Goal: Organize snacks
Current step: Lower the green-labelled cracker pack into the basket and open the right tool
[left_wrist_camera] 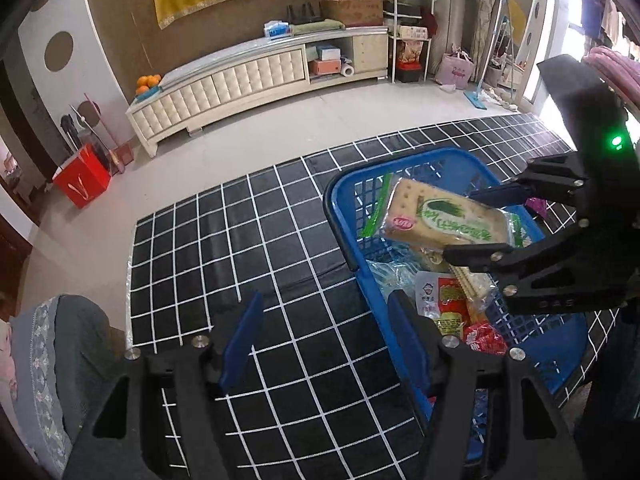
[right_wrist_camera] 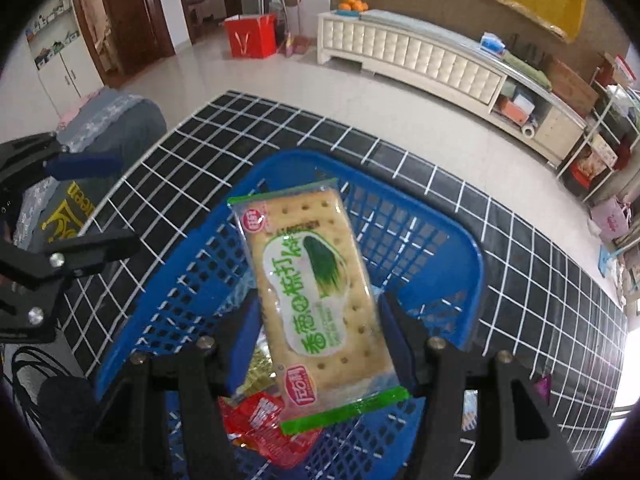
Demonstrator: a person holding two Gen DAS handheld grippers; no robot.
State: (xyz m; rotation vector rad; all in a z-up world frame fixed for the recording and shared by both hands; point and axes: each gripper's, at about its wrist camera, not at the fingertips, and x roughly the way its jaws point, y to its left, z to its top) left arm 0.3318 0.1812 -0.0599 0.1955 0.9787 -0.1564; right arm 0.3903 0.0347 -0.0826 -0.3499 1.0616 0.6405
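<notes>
Cracker packet (right_wrist_camera: 316,300) is clamped between the blue pads of the right gripper (right_wrist_camera: 316,344) and held over the blue basket (right_wrist_camera: 460,264) of snacks. The left gripper (left_wrist_camera: 324,344) is held spread and empty above the gridded mat (left_wrist_camera: 240,240).
</notes>
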